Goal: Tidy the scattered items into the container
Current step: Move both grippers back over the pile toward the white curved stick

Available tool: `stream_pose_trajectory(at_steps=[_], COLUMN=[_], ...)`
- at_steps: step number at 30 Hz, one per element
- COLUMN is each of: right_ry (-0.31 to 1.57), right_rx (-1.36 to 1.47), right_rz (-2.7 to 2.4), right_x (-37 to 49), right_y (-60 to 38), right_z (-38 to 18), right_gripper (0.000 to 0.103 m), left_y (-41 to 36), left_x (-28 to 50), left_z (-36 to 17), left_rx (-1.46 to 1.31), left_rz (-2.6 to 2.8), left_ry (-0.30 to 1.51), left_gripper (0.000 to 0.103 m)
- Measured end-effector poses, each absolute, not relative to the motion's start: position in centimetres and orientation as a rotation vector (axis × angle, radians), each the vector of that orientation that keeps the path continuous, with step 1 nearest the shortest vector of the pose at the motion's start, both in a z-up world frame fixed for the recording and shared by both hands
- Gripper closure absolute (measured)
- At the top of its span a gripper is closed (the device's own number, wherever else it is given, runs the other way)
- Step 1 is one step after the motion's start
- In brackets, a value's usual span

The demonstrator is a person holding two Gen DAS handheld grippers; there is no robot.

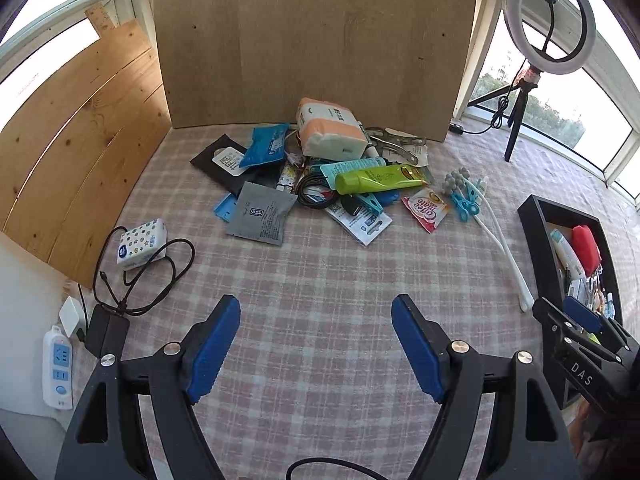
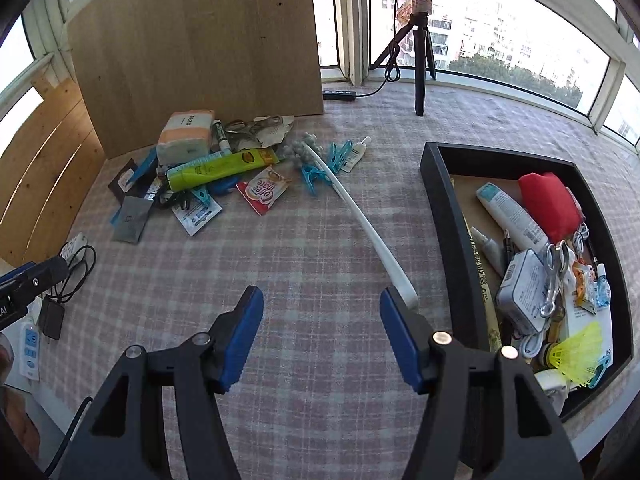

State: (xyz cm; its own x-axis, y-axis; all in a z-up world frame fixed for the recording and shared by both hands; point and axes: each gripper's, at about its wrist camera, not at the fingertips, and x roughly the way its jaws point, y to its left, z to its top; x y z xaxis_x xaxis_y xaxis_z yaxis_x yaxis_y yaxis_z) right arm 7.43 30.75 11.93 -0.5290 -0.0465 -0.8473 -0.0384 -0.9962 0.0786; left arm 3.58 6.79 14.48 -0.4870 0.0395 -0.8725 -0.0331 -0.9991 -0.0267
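Container [image 2: 444, 216], part-filled, sat just right of your right gripper [image 2: 320, 312]; both it and your left gripper [image 1: 316, 328] were spread wide, empty. Clutter pile [image 1: 320, 172] lay well ahead; white long-handled brush [image 2: 360, 216] touched the right gripper's right finger.

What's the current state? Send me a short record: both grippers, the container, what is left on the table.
left gripper: jaws open, empty, over bare tablecloth
right gripper: jaws open, empty, near the white wand's handle end
container: black tray, partly filled; red pouch, white tube, yellow shuttlecock inside
left on table: pile with green tube, tissue pack, coffee sachet; white wand; small sticker-print pack apart
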Motion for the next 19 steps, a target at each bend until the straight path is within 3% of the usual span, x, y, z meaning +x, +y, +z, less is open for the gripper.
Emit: stream_pose_trajectory(at_steps=[19], right_ry=[-0.141], right_rx=[1.537], right_rz=[-2.756], right_x=[7.4], right_y=[31.0], right_z=[11.8], right_gripper=[0.043], left_y=[6.6], left_x=[3.1], left_z=[13.4], left_rx=[-1.628], left_rz=[2.610], left_ry=[-0.055], left_gripper=[0.024])
